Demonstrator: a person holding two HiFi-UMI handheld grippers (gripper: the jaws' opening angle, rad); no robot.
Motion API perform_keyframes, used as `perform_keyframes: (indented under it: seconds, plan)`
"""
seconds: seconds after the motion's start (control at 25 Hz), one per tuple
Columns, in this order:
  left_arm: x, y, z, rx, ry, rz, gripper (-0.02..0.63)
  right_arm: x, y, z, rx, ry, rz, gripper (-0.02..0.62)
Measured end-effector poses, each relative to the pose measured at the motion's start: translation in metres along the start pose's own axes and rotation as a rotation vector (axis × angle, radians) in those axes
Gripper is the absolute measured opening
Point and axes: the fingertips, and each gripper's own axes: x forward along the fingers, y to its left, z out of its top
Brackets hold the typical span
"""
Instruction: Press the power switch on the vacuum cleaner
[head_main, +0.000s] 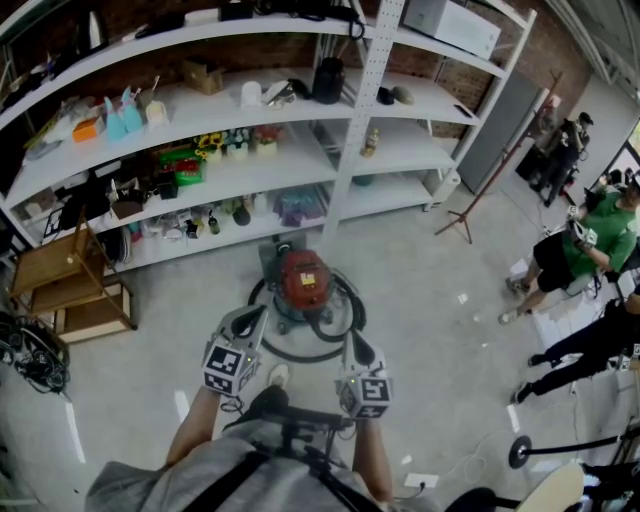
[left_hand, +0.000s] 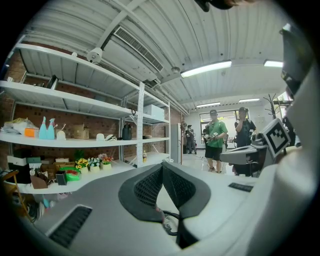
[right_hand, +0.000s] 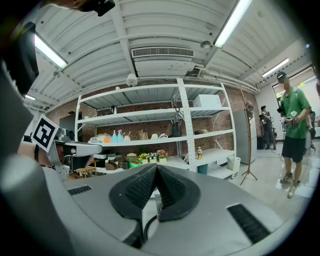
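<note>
The vacuum cleaner (head_main: 303, 280), a red-topped canister ringed by a black hose (head_main: 338, 327), stands on the concrete floor in front of the shelves. I cannot make out its power switch. My left gripper (head_main: 253, 317) hovers just left of it and nearer to me, and my right gripper (head_main: 356, 347) is at its near right. In the left gripper view the left gripper (left_hand: 162, 167) has its ribbed pads pressed together on nothing. The right gripper (right_hand: 156, 167) is likewise shut and empty. Both gripper cameras face the shelves, so the vacuum is out of their sight.
A long white shelving unit (head_main: 340, 170) full of small items runs behind the vacuum. Wooden crates (head_main: 72, 285) and tangled cables (head_main: 30, 350) sit at left. A coat stand (head_main: 470, 210) and several people (head_main: 585, 245) are at right.
</note>
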Motion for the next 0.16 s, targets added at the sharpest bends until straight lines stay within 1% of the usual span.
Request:
perform_keyframes:
  seconds: [0.16]
  plan:
    - [0.0004, -0.0005, 0.0013, 0.0, -0.002, 0.001, 0.008, -0.0001, -0.0002, 0.0031, 0.001, -0.003, 0.001, 0.011]
